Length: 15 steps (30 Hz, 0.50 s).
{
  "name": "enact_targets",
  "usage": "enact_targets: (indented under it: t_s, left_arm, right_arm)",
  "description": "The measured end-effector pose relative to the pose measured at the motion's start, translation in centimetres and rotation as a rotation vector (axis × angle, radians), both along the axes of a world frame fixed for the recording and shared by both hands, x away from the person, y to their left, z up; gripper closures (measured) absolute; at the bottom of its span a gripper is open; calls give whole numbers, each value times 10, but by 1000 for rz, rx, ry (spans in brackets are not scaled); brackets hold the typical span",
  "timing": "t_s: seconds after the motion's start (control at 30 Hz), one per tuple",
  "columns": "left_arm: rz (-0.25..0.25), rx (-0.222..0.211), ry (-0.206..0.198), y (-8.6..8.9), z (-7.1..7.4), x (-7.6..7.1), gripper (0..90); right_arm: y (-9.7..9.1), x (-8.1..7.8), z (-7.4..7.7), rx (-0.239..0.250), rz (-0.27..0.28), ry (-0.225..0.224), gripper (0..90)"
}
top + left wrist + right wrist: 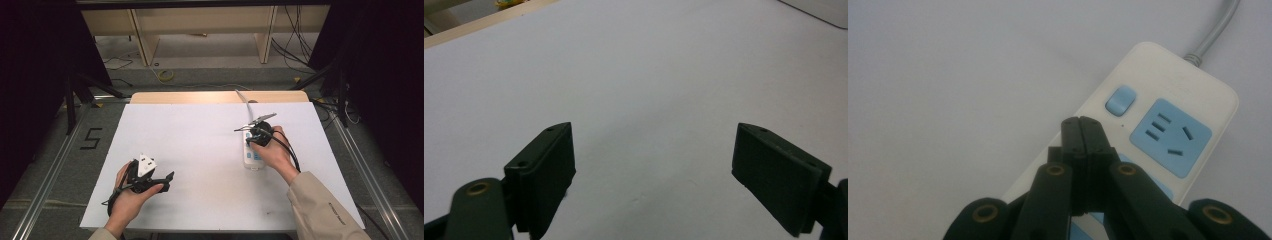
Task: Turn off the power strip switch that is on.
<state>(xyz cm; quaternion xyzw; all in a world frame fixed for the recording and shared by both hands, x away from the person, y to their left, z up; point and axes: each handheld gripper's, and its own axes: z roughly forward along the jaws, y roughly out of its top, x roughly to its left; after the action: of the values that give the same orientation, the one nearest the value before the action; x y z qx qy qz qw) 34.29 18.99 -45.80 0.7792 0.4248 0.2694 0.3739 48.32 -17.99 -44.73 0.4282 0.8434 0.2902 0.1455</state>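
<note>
A white sheet covers the table, leaving a strip of bare wood along the far edge. On the sheet, towards its right edge and about midway between near and far, lies a white power strip with pale blue sockets, its long side running near to far. A grey cord leaves its far end and crosses the far edge of the table.

The right gripper sits over the far part of the power strip, held by the person's right hand, which comes in from the near right corner. In the right gripper view its jaws are pressed together with nothing between them, the tips over the strip's white face just beside a small blue switch and a blue socket.

The left gripper is held in the left hand near the near left corner of the sheet, well apart from the power strip. Its jaws stand wide apart over bare sheet, holding nothing.
</note>
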Motion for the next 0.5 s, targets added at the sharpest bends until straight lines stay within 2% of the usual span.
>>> enact_targets:
  t_s: [0.5]
  left_arm:
    - [2, -6, 0, 0, 0, 0, 172]
  right_arm:
    - [1, 1, -1, 0, 2, 14, 900]
